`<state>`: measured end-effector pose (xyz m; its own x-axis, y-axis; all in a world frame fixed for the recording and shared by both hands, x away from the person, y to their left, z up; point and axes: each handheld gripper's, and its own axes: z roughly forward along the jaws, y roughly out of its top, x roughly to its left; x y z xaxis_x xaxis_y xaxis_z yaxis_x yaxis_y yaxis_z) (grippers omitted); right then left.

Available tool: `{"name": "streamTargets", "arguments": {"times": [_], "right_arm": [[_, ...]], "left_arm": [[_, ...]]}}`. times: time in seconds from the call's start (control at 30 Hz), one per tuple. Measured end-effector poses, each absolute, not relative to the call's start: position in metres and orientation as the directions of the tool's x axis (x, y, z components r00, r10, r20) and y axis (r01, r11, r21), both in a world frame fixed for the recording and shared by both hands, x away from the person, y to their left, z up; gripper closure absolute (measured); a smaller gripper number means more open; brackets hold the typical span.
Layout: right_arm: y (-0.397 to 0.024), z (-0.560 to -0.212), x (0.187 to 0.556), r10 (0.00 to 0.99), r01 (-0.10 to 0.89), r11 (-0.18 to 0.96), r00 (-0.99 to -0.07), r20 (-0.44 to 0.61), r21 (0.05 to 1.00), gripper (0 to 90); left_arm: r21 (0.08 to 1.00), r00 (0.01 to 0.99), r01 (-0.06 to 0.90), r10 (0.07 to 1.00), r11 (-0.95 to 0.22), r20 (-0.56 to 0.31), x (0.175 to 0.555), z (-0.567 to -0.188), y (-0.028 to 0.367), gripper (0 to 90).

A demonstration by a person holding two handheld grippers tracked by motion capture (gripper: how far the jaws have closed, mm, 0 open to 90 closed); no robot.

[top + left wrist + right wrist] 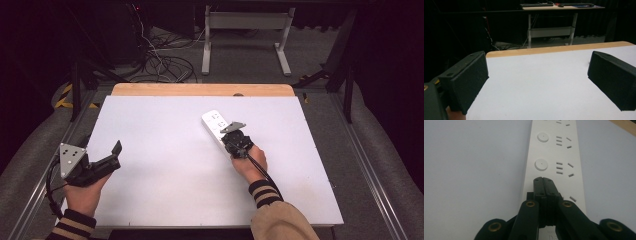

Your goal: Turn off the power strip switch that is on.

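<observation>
The right hand-held gripper [543, 180], jaws closed, rests on a long white power strip [554, 157] (round buttons beside slotted sockets).

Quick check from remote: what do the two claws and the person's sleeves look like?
Both claws, left claw and right claw, are black with flat rectangular jaws. Each carries a grey three-cornered plate on top and trails a black cable. Brass-coloured rivets mark the right linkage. Tan sleeves end in dark, light-striped cuffs.

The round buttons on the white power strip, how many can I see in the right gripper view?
2 round buttons on the power strip: one just beyond the shut right gripper, one farther along. More may be hidden beneath the gripper or past the picture's top edge.
</observation>
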<state>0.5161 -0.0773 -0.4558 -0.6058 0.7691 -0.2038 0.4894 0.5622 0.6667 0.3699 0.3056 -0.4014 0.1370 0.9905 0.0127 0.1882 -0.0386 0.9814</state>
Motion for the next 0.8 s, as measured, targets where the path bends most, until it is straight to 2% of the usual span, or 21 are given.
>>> {"name": "streamTargets", "arguments": {"times": [0.6,0.8], "right_arm": [[-0.0727,-0.4553,0.5137,0.759,0.475,0.591,-0.6,-0.251,0.652,90.0],[-0.0742,-0.4541,0.5142,0.764,0.488,0.583,-0.601,-0.235,0.649,90.0]], "left_arm": [[0.982,0.134,0.189,0.991,-0.031,0.006,0.3698,-0.4014,0.3064,3.8],[0.981,0.13,0.193,0.991,-0.029,0.003,0.3694,-0.4013,0.3071,3.8]]}}
